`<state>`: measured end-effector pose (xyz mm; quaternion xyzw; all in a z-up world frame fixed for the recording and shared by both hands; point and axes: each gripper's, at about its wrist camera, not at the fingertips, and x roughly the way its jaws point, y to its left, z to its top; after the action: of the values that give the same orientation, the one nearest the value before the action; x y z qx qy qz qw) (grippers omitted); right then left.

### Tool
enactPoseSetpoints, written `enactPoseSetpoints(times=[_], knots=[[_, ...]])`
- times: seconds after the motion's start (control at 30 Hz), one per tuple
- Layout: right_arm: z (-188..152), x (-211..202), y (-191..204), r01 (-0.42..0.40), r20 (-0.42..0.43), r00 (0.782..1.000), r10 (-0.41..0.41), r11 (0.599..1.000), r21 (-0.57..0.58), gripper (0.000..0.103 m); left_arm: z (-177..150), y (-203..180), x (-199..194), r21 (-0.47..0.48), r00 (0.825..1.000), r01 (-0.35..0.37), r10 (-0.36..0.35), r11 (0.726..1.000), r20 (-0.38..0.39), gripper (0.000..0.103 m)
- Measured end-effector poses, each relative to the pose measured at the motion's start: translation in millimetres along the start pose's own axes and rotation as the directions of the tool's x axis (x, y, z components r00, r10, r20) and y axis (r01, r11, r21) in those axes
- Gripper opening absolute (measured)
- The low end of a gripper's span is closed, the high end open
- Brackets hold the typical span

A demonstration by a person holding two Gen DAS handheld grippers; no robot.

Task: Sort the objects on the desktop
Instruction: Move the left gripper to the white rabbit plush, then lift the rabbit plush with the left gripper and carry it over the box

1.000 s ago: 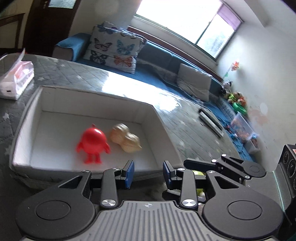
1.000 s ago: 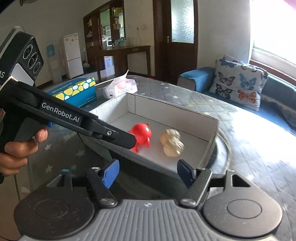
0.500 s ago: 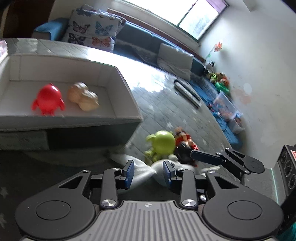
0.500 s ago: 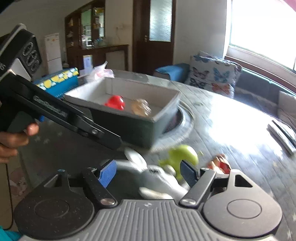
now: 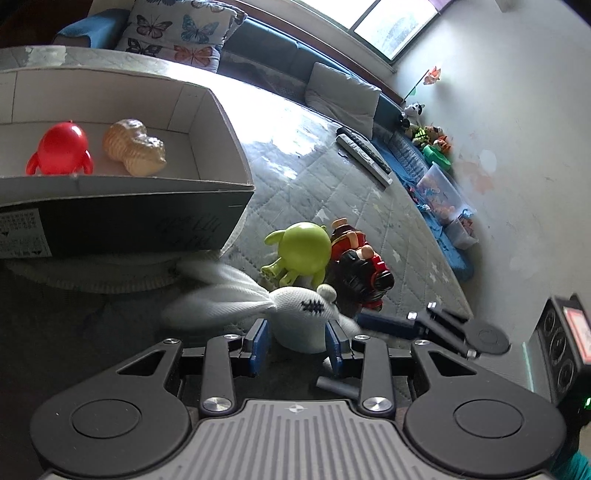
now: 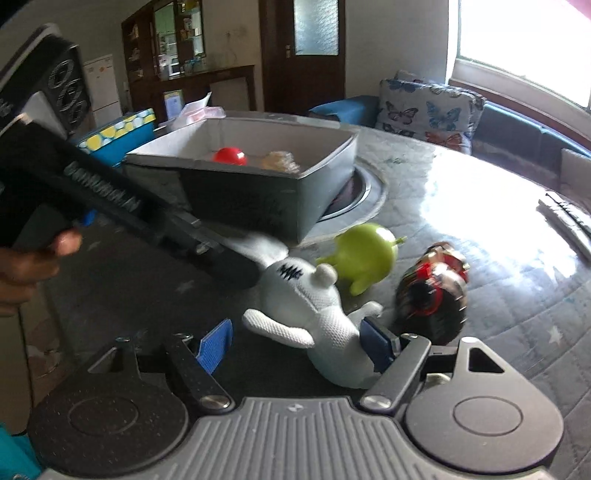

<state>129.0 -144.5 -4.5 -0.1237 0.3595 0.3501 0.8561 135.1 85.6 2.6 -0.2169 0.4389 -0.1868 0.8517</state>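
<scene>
Both grippers have dropped away from the box and come down low over the toys, and the left gripper [image 5: 295,341] has spread wider than it was a moment ago. Its blue pads [image 5: 258,341] now sit on either side of the white plush rabbit [image 5: 299,314], which lies on the quilted table cover [image 5: 332,177]; whether the pads actually press the plush I cannot tell, so call it parted around the toy, not clamped. The right gripper [image 6: 295,343] is wide apart too, its right pad [image 6: 375,341] against the rabbit's [image 6: 314,306] lower body, its left pad clear of it. In the right wrist view a hand [image 6: 33,266] holds the left tool, whose dark finger lies across the rabbit's ear. Just beyond the rabbit stands the green one-eyed figure [image 5: 301,253], and touching its right side the red-and-black figure [image 5: 360,267], blurred in the right view. Further back, the grey cardboard box [image 5: 122,221] holds the red round figure [image 5: 61,149] and beside it the tan shell-like toy [image 5: 133,146]. Far off on the table lie remote controls [image 5: 364,157], then the butterfly cushion [image 5: 177,31] on the blue sofa.
</scene>
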Motion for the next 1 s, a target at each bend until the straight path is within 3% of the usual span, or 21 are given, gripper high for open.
enactPoseSetpoints(times=[0.17,0.53,0.7,0.87,1.0], knots=[[-3,-6,15,-0.024,0.002,1.0,0.024,0.999,-0.036,0.076,2,6,-2,-0.042,1.0,0.014,-0.013,0.999,0.014,0.036],[2,5,5,0.008,-0.002,1.0,-0.008,1.0,-0.003,0.054,4,21,14,-0.184,0.998,0.063,-0.062,0.981,0.012,0.036],[-1,6,8,0.034,-0.005,0.999,-0.034,0.999,-0.029,0.046,4,18,25,-0.177,0.999,0.048,-0.049,0.983,0.001,0.036],[-5,2,7,0.031,0.002,1.0,-0.031,0.999,-0.029,0.031,0,14,23,-0.139,0.999,0.044,-0.044,0.989,0.008,0.031],[-8,0,8,0.031,0.0,1.0,-0.031,0.999,-0.02,0.029,-4,11,20,-0.105,0.999,0.041,-0.04,0.994,0.014,0.027]])
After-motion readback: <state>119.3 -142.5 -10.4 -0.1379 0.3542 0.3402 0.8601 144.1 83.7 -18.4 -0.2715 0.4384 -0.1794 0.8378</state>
